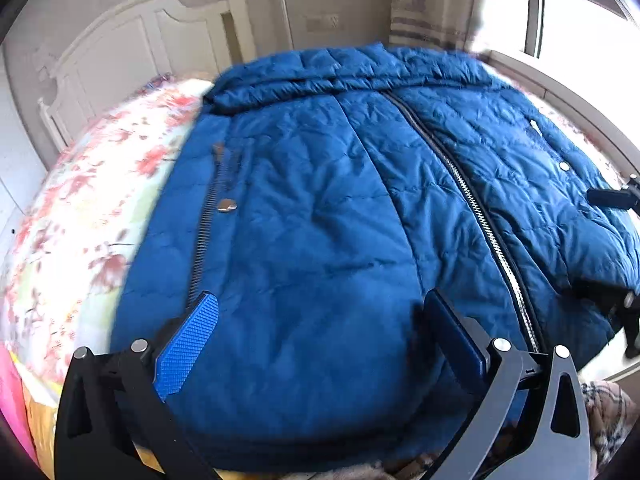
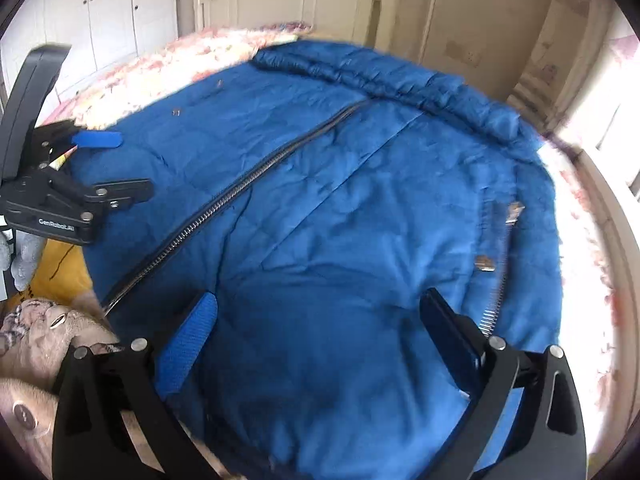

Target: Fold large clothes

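Jacket (image 1: 320, 208): blue, quilted, spread front-up on bed (image 1: 100, 184) with floral cover, collar toward headboard (image 1: 120, 48). Centre zip (image 1: 480, 216) closed; pocket zip (image 1: 206, 220) and snap (image 1: 227, 205) on one side. Left gripper (image 1: 320, 344): jaws wide apart over hem, holding nothing. Right gripper (image 2: 316, 344): jaws wide apart over hem, holding nothing.

Blue jacket (image 2: 320, 220) between open tool (image 2: 316, 344) fingers.
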`<state>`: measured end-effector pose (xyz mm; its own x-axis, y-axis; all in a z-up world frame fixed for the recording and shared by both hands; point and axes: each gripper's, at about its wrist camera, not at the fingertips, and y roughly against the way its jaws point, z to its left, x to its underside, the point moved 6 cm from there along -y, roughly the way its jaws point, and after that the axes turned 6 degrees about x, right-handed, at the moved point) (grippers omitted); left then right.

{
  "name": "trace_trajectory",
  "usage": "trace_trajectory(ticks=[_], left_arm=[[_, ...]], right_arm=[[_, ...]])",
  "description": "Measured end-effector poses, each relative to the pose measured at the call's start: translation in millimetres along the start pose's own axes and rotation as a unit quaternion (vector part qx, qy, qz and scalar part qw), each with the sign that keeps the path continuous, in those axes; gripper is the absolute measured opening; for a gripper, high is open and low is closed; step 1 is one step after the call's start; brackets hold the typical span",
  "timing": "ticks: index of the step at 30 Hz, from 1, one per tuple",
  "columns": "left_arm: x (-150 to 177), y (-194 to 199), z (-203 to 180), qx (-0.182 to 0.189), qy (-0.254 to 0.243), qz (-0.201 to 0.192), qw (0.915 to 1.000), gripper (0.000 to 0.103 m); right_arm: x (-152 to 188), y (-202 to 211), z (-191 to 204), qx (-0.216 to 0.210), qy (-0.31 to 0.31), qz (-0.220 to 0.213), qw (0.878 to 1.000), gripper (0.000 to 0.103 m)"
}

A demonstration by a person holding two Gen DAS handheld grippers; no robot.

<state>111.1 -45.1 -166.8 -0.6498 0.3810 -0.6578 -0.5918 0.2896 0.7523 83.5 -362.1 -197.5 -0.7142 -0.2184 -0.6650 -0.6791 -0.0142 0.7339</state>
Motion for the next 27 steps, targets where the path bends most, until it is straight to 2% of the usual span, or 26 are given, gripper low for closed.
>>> trace_trajectory(ticks=[3,5,7,11,14,17,19,20,22,24,27], left_arm=[[16,0,11,-0.012,-0.002,0.003,0.9999,0.099],[26,-4,20,0.014,0.022,-0.005,0.9996,0.099],[27,-4,19,0.008,0.019,-0.004,0.9998,0.099],[25,-5,17,0.001,0.011,0.001,0.9999,0.099],[27,-5,19,0.007,0.015,0.000,0.9999,0.099],[28,-5,19,0.008,0.016,-0.002,0.9998,0.099],[28,-5,19,0.009,0.018,-0.003,0.9998,0.099],[28,-5,20,0.009,0.018,-0.004,0.9998,0.099],[28,-6,19,0.009,0.018,-0.003,0.9998,0.099],[28,-6,19,0.009,0.018,-0.004,0.9998,0.099],[28,-6,19,0.009,0.019,-0.006,0.9998,0.099]], right_arm=[[12,5,-17,0.017,-0.011,0.001,1.000,0.100],[27,-6,-27,-0.004,-0.033,0.019,0.999,0.101],[31,-4,-27,-0.006,-0.038,-0.002,0.999,0.101],[27,-2,-27,0.003,-0.033,0.022,0.999,0.100],[20,14,-36,0.028,-0.032,0.002,0.999,0.100],[30,12,-55,0.049,-0.045,0.008,0.998,0.100],[45,-2,-63,0.019,-0.074,0.024,0.997,0.101],[48,-4,-65,0.011,-0.094,0.012,0.995,0.101],[50,-2,-61,0.026,-0.087,0.004,0.996,0.101],[45,2,-61,0.031,-0.089,0.023,0.995,0.100],[37,15,-63,0.055,-0.081,-0.007,0.995,0.100]])
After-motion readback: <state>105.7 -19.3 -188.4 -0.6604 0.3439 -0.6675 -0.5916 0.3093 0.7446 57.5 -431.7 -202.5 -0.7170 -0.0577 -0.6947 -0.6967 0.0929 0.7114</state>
